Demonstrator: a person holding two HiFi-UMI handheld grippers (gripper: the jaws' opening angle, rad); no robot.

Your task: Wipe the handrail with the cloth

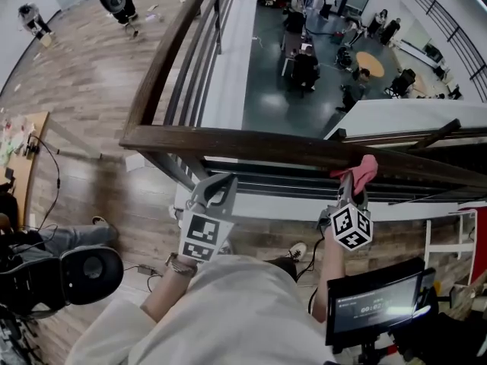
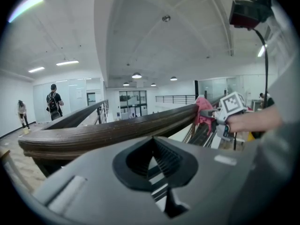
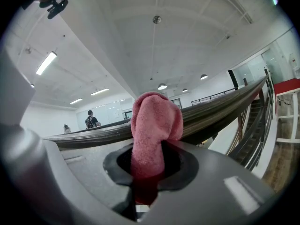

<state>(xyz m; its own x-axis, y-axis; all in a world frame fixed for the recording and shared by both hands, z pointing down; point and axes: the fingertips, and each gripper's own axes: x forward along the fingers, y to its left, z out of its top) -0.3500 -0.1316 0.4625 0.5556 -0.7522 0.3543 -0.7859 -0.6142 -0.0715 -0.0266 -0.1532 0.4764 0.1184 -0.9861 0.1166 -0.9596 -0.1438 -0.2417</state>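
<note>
Left hand-held gripper (image 1: 215,187) sat just below the wooden handrail (image 1: 251,144), jaws together, nothing between them, right hand-held gripper (image 1: 351,185) clamped the pink cloth (image 1: 362,169), cloth bunched beyond its jaw tips, against the handrail's right stretch

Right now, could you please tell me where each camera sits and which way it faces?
Head view: on the head, facing steeply down at the handrail; left gripper, right gripper, forearms show.
Left gripper view: on that gripper, along its shut empty jaws toward the handrail.
Right gripper view: on that gripper, along jaws clamping the cloth.
Shared: all show the handrail.
</note>
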